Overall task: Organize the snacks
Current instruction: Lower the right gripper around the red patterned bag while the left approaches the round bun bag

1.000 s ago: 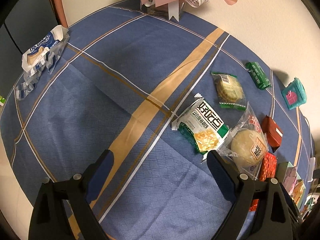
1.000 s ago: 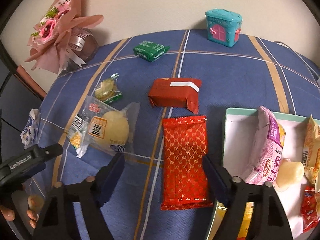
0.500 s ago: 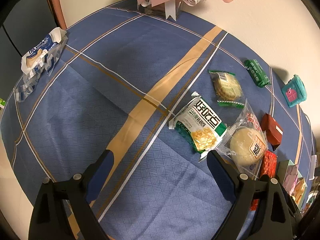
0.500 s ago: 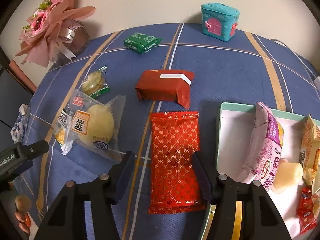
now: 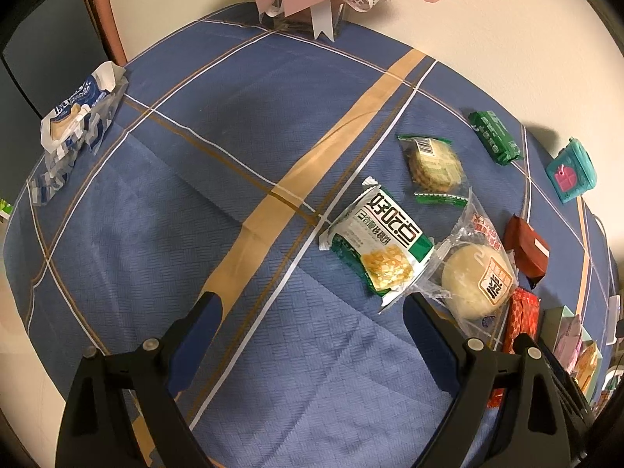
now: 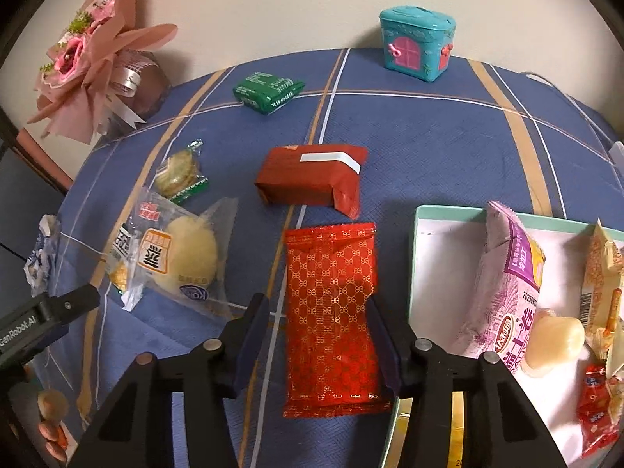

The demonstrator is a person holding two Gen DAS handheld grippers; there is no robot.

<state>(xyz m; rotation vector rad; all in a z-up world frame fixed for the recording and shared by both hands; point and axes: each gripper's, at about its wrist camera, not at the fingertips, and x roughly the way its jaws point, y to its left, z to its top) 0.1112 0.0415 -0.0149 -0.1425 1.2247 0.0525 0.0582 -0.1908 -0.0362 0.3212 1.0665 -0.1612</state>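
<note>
In the right wrist view a red patterned snack packet point(image 6: 331, 312) lies flat on the blue cloth, between the fingers of my right gripper point(image 6: 318, 306). The jaws stand close on either side of it, narrowed but not clearly pressing. A mint-rimmed box point(image 6: 415, 257) to its right holds several snacks. My left gripper point(image 5: 312, 308) is open and empty over bare cloth. A green-white cracker packet point(image 5: 380, 241) and a clear-wrapped round bun point(image 5: 474, 284) lie just ahead of its right finger.
A dark red wrapped block point(image 6: 312, 179), a green packet point(image 6: 269, 89), a small wrapped cookie point(image 6: 179, 175) and a teal toy house point(image 6: 417, 45) lie farther back. A pink bouquet point(image 6: 89, 62) stands at the back left. A blue-white wrapper point(image 5: 74, 113) lies near the left table edge.
My right gripper has moved forward over the red patterned packet and its jaws have narrowed around it. My left gripper has barely moved.
</note>
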